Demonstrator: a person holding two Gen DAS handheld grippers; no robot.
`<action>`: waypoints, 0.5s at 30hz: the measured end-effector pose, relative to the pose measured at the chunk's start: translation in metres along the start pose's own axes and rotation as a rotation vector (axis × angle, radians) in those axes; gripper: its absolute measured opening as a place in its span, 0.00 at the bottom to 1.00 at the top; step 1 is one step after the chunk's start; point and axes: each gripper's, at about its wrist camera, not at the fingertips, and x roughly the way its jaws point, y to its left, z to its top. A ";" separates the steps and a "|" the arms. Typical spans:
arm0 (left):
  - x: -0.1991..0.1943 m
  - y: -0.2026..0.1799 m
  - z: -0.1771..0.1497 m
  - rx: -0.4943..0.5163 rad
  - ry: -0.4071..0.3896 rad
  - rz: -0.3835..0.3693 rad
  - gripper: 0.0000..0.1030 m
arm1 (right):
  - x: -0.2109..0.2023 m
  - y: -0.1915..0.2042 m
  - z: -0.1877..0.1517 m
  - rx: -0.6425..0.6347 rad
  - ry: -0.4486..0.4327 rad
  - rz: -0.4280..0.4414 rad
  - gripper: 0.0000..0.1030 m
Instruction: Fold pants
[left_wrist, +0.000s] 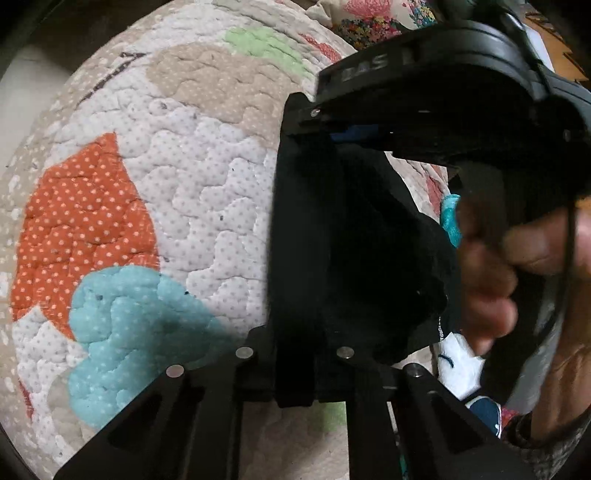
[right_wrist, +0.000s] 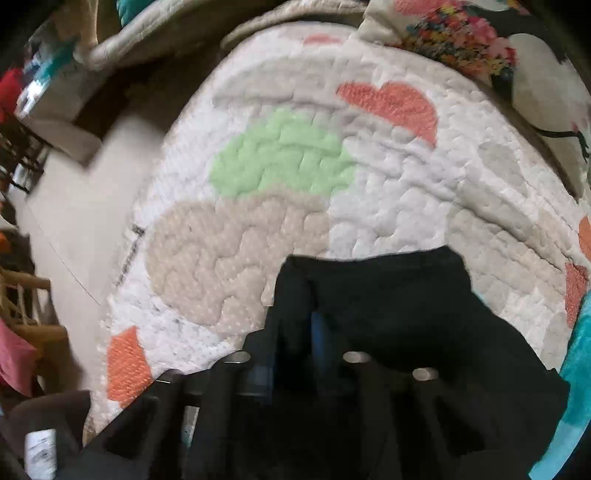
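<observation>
So at this point I had both ends of the black pants (left_wrist: 373, 251) pinched up off the quilt (left_wrist: 155, 192), which I'd call the middle of a fold: cloth lifted, edges being brought together, nothing laid down yet.

Left side first. My left gripper (left_wrist: 314, 236) was closed down narrow on a bunch of the black fabric, and the cloth hung off to the right of the fingers in a dark wad. Right up against it, coming in from the upper right, was the right gripper (left_wrist: 369, 125), with the hand (left_wrist: 517, 258) that carried it blurred just behind. The two tools were nearly touching, so I figured the held edges were about matched.

From the right wrist view, the right gripper (right_wrist: 314, 317) was also clamped narrow on the pants (right_wrist: 399, 314), with the cloth draped over and around the fingers and a straight hem-like edge sitting across the top. The quilt (right_wrist: 388, 177) spread out beyond it, patchy green, tan and coral.

Next move, as I judged it: lower both corners together onto the quilt, keep the edges lined up, then let go and smooth. The risk was the bunched bit slipping out crooked.

Containers: none I could make out. Just some clutter at the far left edge, too blurred to name.
</observation>
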 end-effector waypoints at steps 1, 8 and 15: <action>-0.003 0.000 0.000 -0.003 -0.004 0.001 0.11 | -0.002 0.005 -0.001 -0.018 -0.018 -0.007 0.13; -0.032 0.022 0.007 -0.080 -0.046 0.014 0.11 | -0.019 0.018 0.003 -0.016 -0.094 0.053 0.11; -0.064 0.063 0.009 -0.194 -0.123 0.099 0.13 | -0.013 0.072 0.028 -0.085 -0.103 0.105 0.12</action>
